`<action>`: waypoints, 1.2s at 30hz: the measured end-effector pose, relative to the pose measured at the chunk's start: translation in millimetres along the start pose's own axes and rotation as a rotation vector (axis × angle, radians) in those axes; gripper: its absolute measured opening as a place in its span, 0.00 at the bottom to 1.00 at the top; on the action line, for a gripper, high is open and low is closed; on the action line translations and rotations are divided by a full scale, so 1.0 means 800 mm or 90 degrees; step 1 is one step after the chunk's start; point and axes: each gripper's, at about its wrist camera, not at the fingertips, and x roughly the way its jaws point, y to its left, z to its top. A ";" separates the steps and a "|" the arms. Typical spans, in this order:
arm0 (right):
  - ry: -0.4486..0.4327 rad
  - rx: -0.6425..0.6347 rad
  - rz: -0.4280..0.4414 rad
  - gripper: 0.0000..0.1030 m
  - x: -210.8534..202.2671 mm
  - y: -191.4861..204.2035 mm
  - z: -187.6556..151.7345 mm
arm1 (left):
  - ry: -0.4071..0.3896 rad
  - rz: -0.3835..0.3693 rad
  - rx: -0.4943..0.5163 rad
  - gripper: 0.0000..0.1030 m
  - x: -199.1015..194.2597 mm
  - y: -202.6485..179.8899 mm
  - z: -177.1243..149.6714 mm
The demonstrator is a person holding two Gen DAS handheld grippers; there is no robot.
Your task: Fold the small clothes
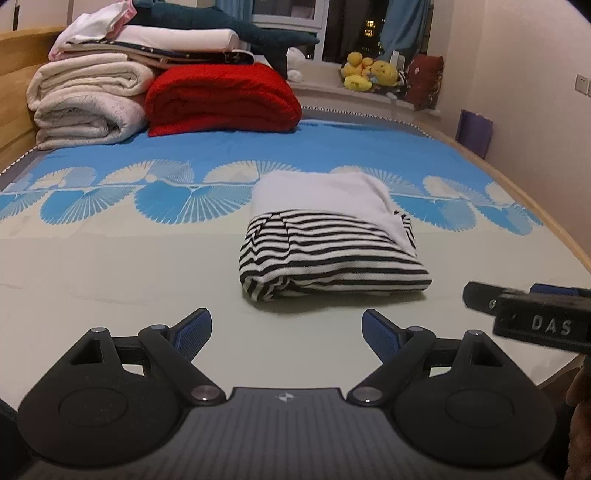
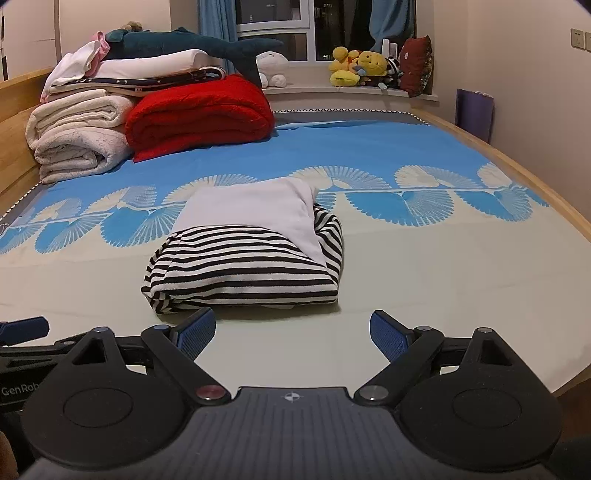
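Note:
A folded black-and-white striped garment [image 1: 332, 258] [image 2: 240, 269] lies on the bed, with a white folded layer [image 1: 325, 195] [image 2: 255, 210] across its top. My left gripper [image 1: 286, 332] hovers just short of the bundle's near edge, open, with nothing between its blue pads. My right gripper [image 2: 293, 334] is likewise open and empty, close to the bundle's near edge; its left fingertip [image 2: 197, 332] nearly reaches the fabric. Part of the right gripper [image 1: 532, 317] shows at the right of the left wrist view, and part of the left gripper [image 2: 22, 332] at the left of the right wrist view.
The bed sheet [image 1: 110, 266] is pale near me and blue with fan patterns farther off. Stacked white blankets [image 1: 85, 107], a red blanket [image 1: 221, 99] and a dark plush shark [image 1: 229, 26] sit at the far left. Plush toys [image 1: 369, 74] line the windowsill. A wooden bed edge [image 1: 554, 229] runs along the right.

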 end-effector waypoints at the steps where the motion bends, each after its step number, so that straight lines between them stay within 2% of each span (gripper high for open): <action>1: 0.000 -0.002 -0.001 0.88 0.000 0.001 0.000 | -0.004 0.000 -0.001 0.89 -0.001 0.000 0.001; 36: -0.003 -0.032 -0.003 0.88 0.004 0.012 -0.002 | 0.003 -0.026 -0.001 0.89 0.006 0.000 0.002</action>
